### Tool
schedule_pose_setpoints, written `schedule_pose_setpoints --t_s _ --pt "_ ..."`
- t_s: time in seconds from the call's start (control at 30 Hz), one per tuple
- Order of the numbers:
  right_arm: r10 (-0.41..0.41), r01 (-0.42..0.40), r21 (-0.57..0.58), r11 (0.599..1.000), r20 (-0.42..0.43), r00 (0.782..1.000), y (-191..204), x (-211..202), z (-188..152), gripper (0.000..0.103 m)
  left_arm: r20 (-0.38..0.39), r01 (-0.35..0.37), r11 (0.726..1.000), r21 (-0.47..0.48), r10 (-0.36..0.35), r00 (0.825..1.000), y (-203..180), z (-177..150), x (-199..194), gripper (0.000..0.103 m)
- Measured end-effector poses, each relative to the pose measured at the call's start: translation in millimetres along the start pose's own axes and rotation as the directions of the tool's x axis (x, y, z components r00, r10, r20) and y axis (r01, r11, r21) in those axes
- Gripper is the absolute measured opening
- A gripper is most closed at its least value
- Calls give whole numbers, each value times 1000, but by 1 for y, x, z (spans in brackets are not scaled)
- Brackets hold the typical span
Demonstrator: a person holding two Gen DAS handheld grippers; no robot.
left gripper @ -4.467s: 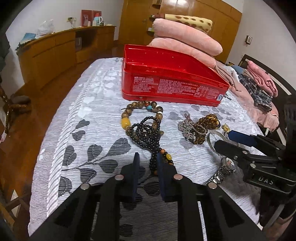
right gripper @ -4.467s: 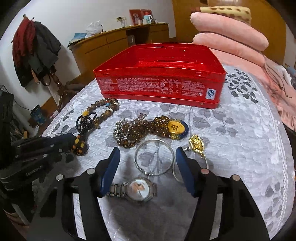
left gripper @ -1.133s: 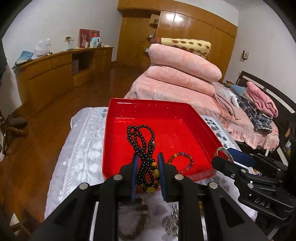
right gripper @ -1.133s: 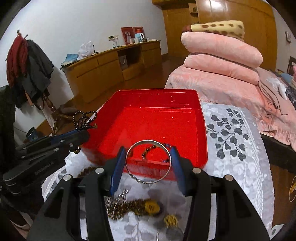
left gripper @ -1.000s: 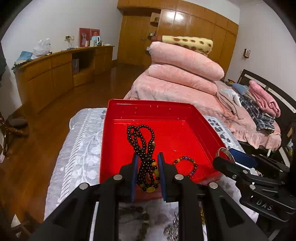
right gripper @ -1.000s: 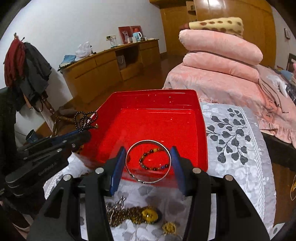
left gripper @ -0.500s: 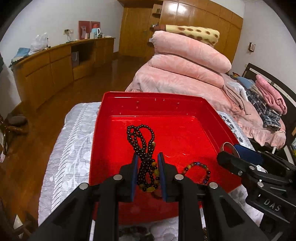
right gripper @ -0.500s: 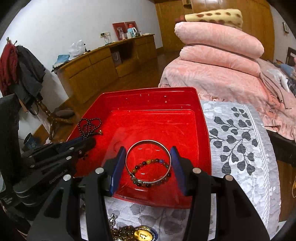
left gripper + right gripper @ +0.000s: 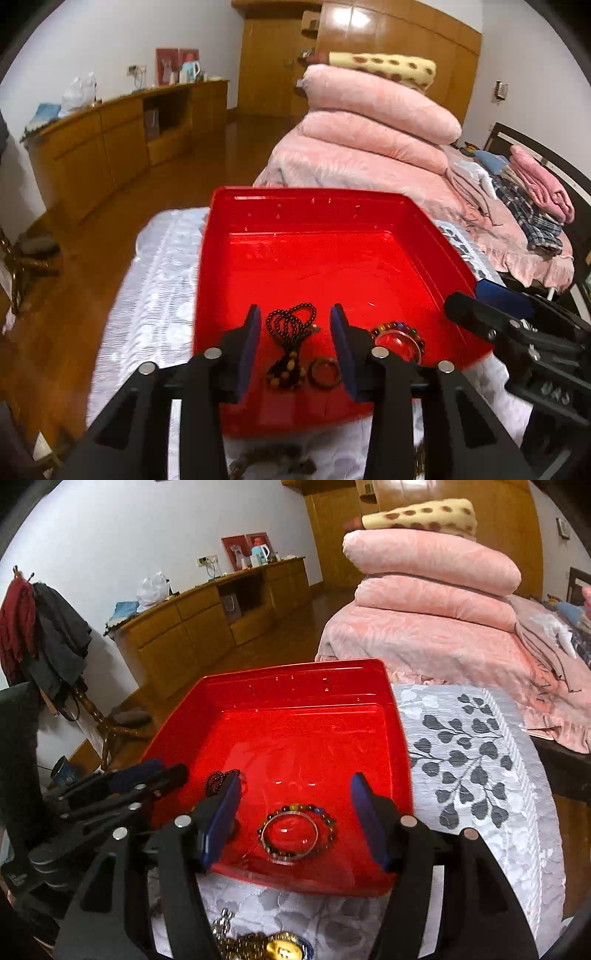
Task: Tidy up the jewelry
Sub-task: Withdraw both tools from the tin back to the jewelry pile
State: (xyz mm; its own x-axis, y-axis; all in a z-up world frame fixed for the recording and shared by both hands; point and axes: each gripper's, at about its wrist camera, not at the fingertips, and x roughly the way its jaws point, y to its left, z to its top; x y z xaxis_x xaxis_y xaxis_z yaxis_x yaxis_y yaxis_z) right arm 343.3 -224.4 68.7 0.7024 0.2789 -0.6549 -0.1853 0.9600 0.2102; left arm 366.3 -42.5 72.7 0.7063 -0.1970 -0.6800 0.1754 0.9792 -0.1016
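A red plastic box (image 9: pixel 332 221) (image 9: pixel 295 686) stands on the grey leaf-patterned bedspread (image 9: pixel 480 768). My left gripper (image 9: pixel 295 343) is open above its near edge. The dark bead necklace (image 9: pixel 290 332) lies in the box between the fingers, beside a brown ring (image 9: pixel 325 373). My right gripper (image 9: pixel 295 812) is open above the box's near right part. The silver bangle (image 9: pixel 290 836) lies in the box on a coloured bead bracelet (image 9: pixel 325 818). The bangle also shows in the left wrist view (image 9: pixel 397 341).
More jewelry lies on the bedspread in front of the box: a gold pendant and chains (image 9: pixel 273 947), beads (image 9: pixel 273 461). Pink folded quilts (image 9: pixel 376 122) are stacked behind the box. A wooden cabinet (image 9: pixel 110 140) runs along the left wall.
Both grippers have opened. The dark bead necklace dropped from the left one into the box, and the silver bangle dropped from the right one onto the bead bracelet.
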Motion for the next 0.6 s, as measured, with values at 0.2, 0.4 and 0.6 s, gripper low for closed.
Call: schedule_pose_setpoints --t_s 0.2,0.4,0.6 --pt "-18 18 -7 1000 24 1000 0 -32 -29 63 52 -13 1000 -13 13 999 18 -25 -44 46" --pt "-39 39 -17 999 18 999 -1 -57 -74 66 35 -40 999 -5 41 999 29 -71 -67 52" --pt "-64 63 -13 998 -29 998 -1 -63 -111 66 -18 -38 999 -1 38 999 29 -103 -68 52"
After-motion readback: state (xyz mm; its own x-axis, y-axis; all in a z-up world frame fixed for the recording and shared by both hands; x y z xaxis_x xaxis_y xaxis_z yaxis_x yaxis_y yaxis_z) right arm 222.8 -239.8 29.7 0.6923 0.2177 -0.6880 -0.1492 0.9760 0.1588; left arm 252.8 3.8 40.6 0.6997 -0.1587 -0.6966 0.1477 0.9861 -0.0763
